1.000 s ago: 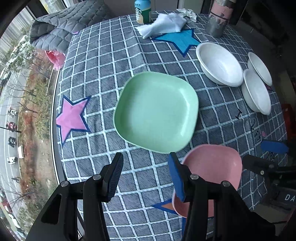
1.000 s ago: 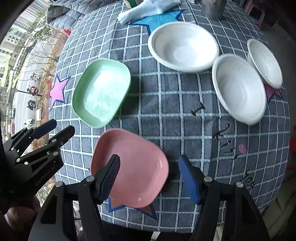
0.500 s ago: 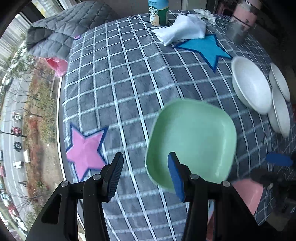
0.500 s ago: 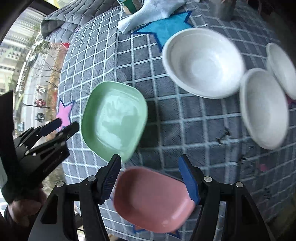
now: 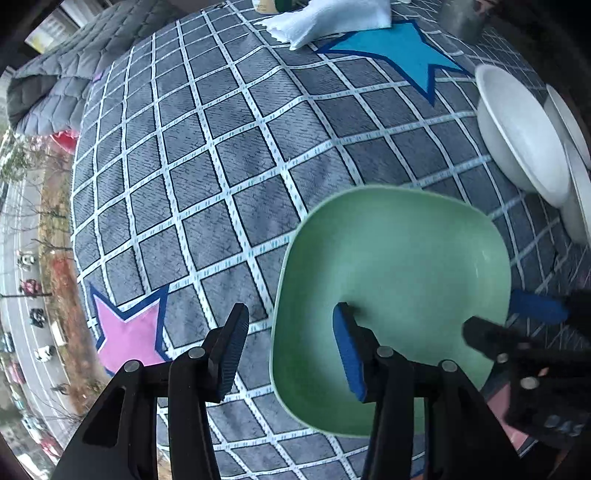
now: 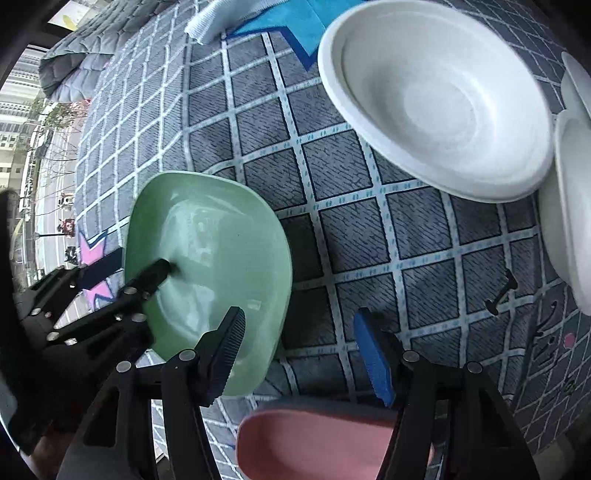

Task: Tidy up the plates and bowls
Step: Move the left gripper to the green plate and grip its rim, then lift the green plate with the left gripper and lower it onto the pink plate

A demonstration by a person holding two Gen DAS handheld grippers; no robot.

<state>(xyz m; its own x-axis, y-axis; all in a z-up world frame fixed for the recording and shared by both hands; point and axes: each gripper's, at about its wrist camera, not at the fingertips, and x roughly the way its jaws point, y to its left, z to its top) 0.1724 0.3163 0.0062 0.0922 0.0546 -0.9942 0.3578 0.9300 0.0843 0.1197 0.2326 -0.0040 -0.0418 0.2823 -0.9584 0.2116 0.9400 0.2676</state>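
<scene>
A green square plate lies on the checked tablecloth; it also shows in the right wrist view. My left gripper is open and straddles the plate's left rim, one finger over the plate, the other outside it. My right gripper is open, with its left finger over the green plate's near right edge. A pink square plate lies below and between the right gripper's fingers at the table's front edge. White round bowls stand at the right; the nearest also shows in the left wrist view.
A white cloth lies at the back on a blue star patch. A pink star patch is at the left. A grey quilt lies at the back left. The table edge drops off at left and front.
Both grippers have moved forward and down to the green plate. The left now straddles its left rim. The pink plate has slid to the bottom of the right view.
</scene>
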